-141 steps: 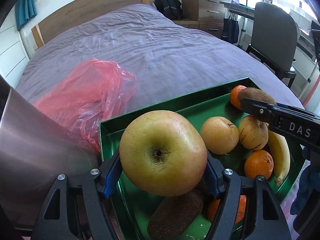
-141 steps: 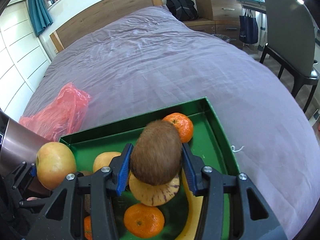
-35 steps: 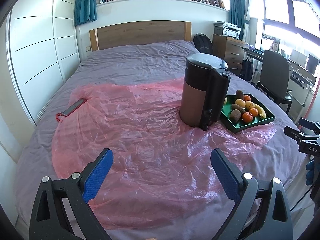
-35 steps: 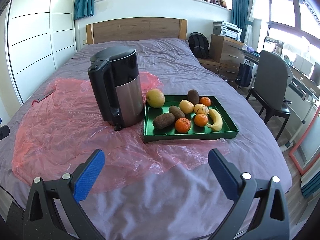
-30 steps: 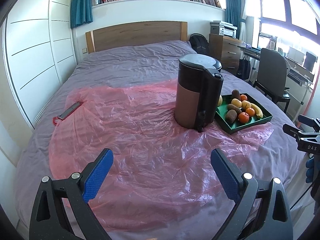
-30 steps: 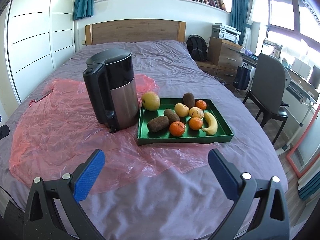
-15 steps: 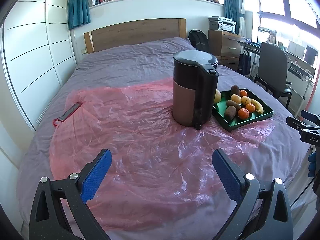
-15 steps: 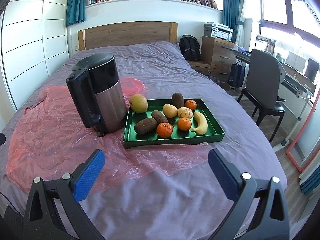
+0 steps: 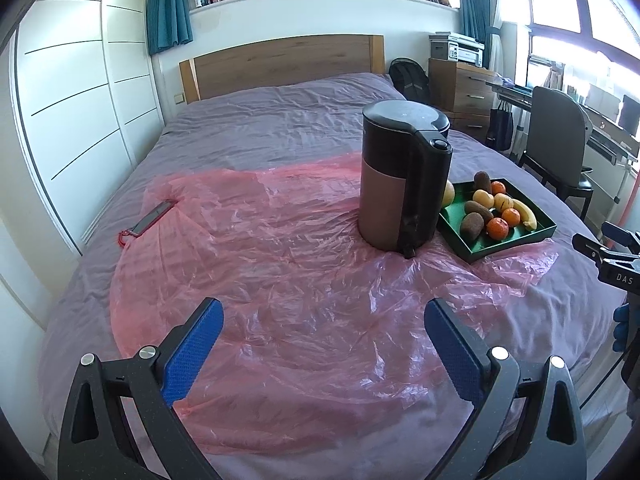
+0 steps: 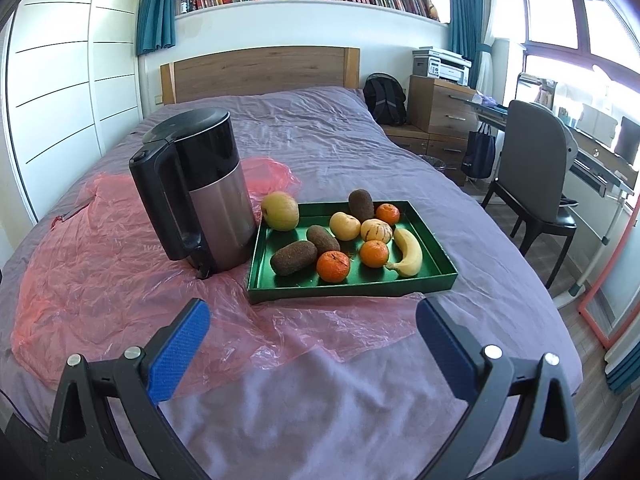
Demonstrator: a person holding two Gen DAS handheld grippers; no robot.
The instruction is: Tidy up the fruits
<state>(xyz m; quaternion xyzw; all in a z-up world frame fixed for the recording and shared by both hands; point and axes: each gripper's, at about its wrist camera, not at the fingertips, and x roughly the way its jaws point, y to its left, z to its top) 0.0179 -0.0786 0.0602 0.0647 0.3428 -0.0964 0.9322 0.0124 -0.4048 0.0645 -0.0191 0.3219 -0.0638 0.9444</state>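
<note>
A green tray (image 10: pixel 352 286) sits on the bed and holds a yellow-green apple (image 10: pixel 280 211), three brown kiwis (image 10: pixel 293 263), three oranges (image 10: pixel 333 266), a banana (image 10: pixel 409 252) and two pale yellow fruits (image 10: pixel 345 226). From the left wrist view the same tray (image 9: pixel 508 245) lies far off to the right, partly behind the kettle. My right gripper (image 10: pixel 312 350) is open and empty, well short of the tray. My left gripper (image 9: pixel 322 346) is open and empty over the pink plastic. The right gripper's tip (image 9: pixel 592 249) shows at that view's right edge.
A black and steel kettle (image 10: pixel 196 192) stands just left of the tray on a pink plastic sheet (image 9: pixel 280 280). A phone with a red strap (image 9: pixel 154 216) lies on the bed's left side. An office chair (image 10: pixel 532 184), drawers and a backpack stand to the right of the bed.
Both grippers held fruit over the tray 4.7 s ago; they now stand open and empty, pulled far back. Over the last second the views drifted slightly, bringing tray and kettle a little closer.
</note>
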